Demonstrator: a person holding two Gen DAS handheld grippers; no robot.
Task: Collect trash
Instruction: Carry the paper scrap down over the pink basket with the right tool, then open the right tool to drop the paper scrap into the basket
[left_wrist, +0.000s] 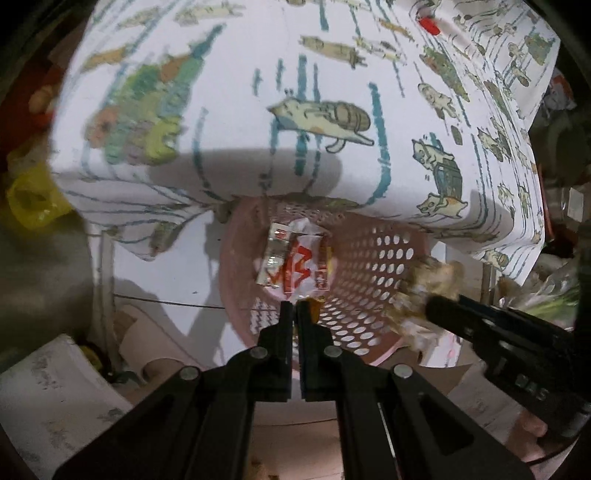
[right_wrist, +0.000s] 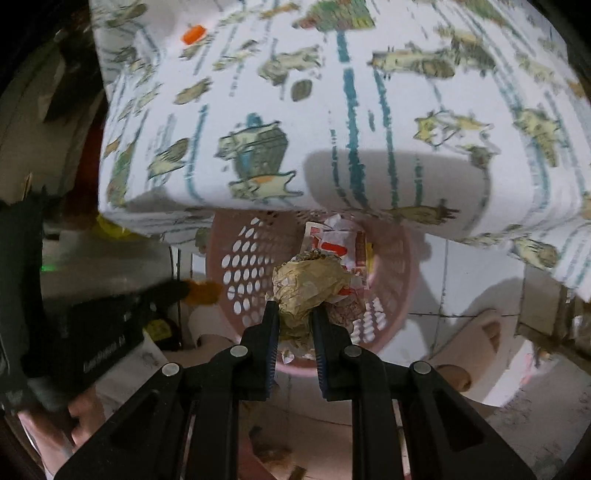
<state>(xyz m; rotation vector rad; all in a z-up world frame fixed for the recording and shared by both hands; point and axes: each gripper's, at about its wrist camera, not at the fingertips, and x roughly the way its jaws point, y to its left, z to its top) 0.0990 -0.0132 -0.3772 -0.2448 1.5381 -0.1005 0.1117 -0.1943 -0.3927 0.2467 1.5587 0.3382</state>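
Our right gripper clamps crumpled brown paper over the pink basket; our left gripper pinches an orange scrap.

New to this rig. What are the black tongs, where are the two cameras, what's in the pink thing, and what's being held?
No robot: a person carries one handheld two-finger gripper in each hand, each with a fisheye camera looking along its fingers.

In the left wrist view, the left gripper is shut, with a small orange scrap at its tips. It points down into a pink perforated basket on the floor, beside a table under a cat-print cloth. A red-and-white wrapper lies in the basket.

In the right wrist view, the right gripper is shut on a crumpled tan paper wad, above the same basket.
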